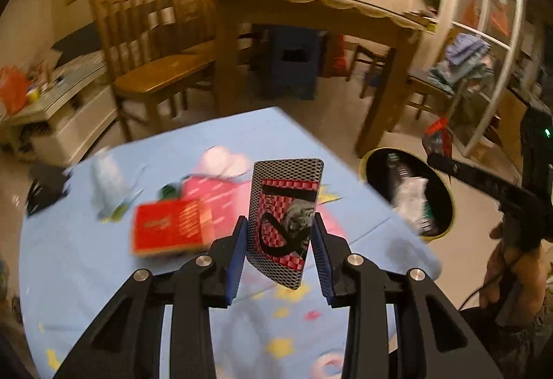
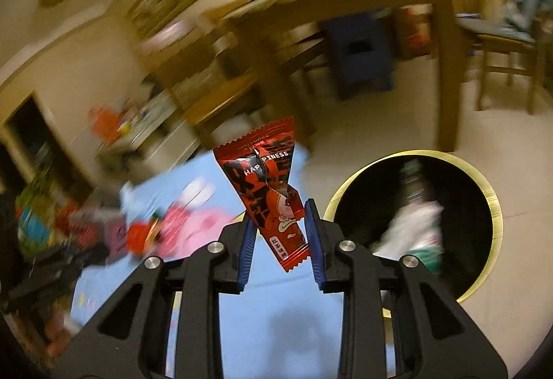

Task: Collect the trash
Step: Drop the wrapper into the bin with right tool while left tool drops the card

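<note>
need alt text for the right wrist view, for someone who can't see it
The right claw grips a red snack wrapper above a blue tablecloth. A gold-rimmed black bin stands on the floor to its right, with trash already inside. More litter lies blurred on the cloth to the left.

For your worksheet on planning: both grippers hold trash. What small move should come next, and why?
Probably carry the right gripper over the bin and release: it pinches the red wrapper just beside the open bin, which already holds trash.

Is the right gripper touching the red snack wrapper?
Touching. The right wrist view shows the right gripper pinching the red snack wrapper between both pads.
</note>
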Motion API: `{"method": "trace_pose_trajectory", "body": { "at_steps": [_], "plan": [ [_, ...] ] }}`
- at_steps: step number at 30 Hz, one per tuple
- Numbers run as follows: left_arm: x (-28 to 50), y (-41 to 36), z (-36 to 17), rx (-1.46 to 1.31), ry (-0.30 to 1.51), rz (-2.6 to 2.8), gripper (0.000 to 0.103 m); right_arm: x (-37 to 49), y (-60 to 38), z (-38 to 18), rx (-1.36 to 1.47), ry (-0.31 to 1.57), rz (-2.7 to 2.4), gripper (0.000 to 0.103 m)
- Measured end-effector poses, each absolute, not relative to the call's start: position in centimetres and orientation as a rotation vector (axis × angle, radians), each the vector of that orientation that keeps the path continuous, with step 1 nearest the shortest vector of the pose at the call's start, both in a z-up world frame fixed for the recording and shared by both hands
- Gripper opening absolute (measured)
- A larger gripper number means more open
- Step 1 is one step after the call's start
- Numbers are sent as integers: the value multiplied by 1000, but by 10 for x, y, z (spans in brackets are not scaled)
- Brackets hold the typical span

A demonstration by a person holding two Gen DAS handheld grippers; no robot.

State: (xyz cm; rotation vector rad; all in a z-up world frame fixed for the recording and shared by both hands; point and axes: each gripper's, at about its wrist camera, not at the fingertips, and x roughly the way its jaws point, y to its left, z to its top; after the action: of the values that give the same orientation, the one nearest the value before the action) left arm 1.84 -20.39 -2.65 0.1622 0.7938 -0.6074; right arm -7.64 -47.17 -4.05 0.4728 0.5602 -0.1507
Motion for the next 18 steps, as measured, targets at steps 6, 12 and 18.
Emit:
{"method": "trace_pose_trajectory", "body": {
  "at_steps": [6,12,18],
  "plan": [
    [11,-279,-26,241,769,-708,35,-92,-526,-58,516,543,-331,28],
    [14,-334,-40,288,791,-776,35,-103,-560,-81,581,555,-408,28],
    [24,-389,-55,305,826,-849,38,-95,-592,-114,655,658,-487,45]
  ]
}}
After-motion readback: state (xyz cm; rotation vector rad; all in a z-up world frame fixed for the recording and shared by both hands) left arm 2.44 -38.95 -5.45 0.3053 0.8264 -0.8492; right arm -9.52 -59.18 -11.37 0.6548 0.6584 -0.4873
